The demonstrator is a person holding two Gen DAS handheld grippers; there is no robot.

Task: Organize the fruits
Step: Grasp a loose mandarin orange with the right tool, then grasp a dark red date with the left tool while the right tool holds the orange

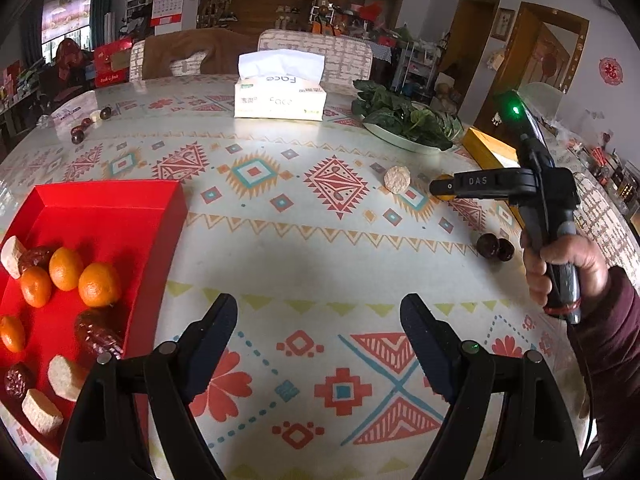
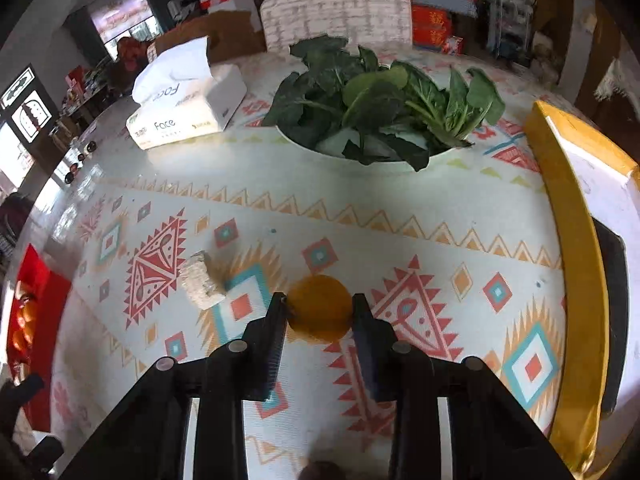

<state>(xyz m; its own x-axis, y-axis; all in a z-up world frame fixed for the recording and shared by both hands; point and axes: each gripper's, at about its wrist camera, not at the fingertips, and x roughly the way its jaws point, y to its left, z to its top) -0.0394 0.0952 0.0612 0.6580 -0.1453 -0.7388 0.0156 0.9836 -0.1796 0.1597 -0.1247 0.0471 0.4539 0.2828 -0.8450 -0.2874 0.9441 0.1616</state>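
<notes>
Item: small round orange mandarin (image 2: 320,308), which we find on the patterned tablecloth (image 2: 400,216), well apart from the red cardboard tray (image 1: 100,208).
Right gripper (image 2: 320,304): we see its jaws narrowed to the fruit's sides, fingers touching or nearly so; a firm grip we cannot confirm.
Left gripper (image 1: 318,312): we hold it wide open over bare cloth beside the tray, gripping nothing.
Handling: we judge it light, soft-skinned and prone to roll; we take it across its widest middle, gently.
Tray stock: mandarins, wrinkled dark red dates (image 1: 98,334), pale cake pieces.
Loose nearby: pale crumbly cake piece (image 2: 202,284).
</notes>
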